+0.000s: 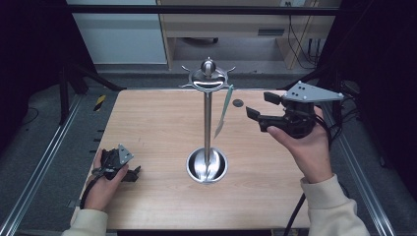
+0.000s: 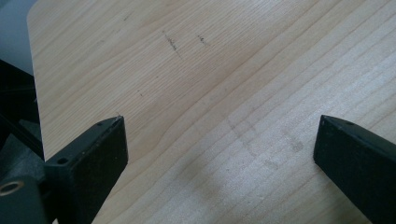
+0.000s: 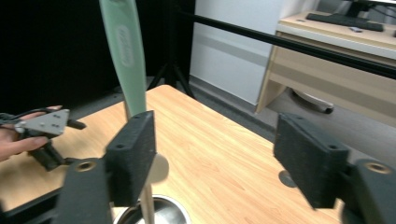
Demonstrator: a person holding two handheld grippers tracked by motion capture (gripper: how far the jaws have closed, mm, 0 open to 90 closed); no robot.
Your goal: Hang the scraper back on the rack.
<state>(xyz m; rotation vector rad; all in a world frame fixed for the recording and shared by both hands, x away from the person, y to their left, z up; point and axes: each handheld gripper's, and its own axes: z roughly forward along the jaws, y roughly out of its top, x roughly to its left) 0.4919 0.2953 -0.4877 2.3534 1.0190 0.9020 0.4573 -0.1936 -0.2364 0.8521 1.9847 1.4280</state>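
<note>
A metal stand [image 1: 208, 118] with a ring of hooks at its top and a round bowl base [image 1: 207, 165] stands mid-table. A pale green utensil [image 1: 223, 114] hangs from a hook on its right side, handle down. My right gripper [image 1: 259, 104] hovers just right of it, open. In the right gripper view the green utensil [image 3: 126, 51] hangs beyond the left jaw, and nothing sits between the jaws of the right gripper [image 3: 215, 140]. My left gripper [image 1: 134, 173] rests on the table at the front left. In its own view the left gripper [image 2: 219, 135] is open over bare wood.
The wooden table [image 1: 147, 118] has a small dark round spot [image 1: 238, 103] near the right gripper. Metal rails run along both sides. A wooden desk [image 1: 236, 24] stands beyond the far edge, and a black bar crosses above it.
</note>
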